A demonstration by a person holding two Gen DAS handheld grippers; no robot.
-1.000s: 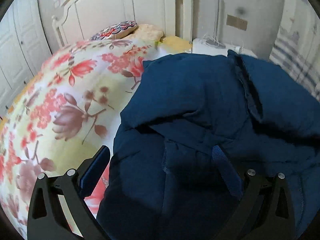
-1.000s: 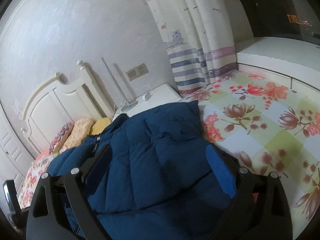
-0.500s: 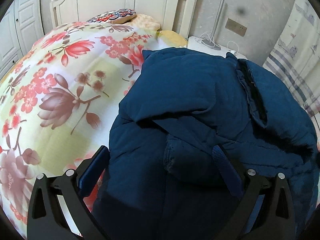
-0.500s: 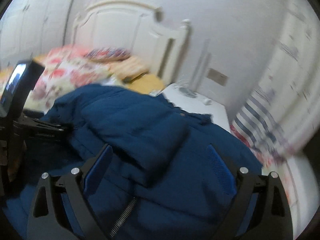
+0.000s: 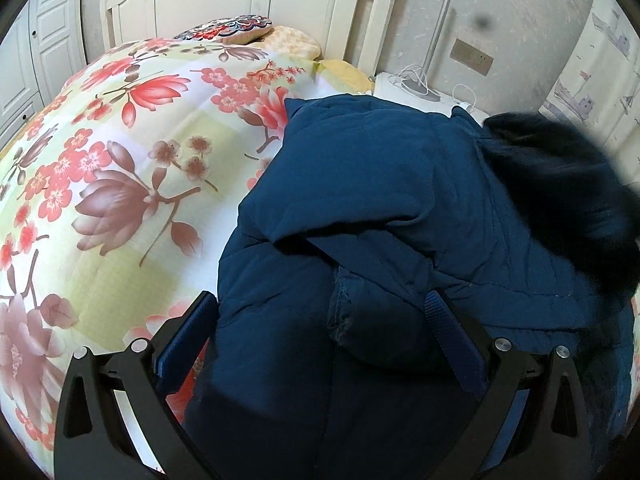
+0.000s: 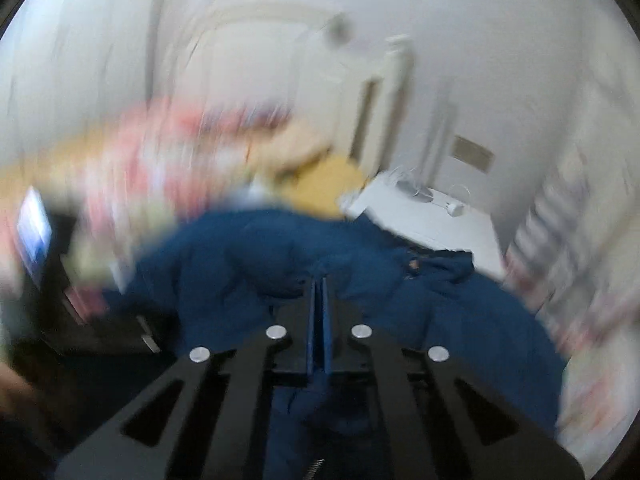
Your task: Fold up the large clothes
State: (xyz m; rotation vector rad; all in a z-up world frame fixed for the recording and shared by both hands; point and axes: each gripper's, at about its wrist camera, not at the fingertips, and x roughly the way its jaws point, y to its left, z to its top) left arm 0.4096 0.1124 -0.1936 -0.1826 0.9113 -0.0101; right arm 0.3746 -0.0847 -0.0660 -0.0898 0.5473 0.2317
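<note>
Lying on the flowered bedspread (image 5: pixel 120 208), the blue coat (image 5: pixel 360 208) sits between the left gripper's (image 5: pixel 320 320) wide-apart jaws; the right gripper (image 6: pixel 319 280), at six o'clock, is closed, empty.

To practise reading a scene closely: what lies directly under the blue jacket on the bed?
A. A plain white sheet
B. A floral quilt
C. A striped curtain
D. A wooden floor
B: in the left wrist view the jacket lies on a quilt printed with red and brown flowers.
</note>
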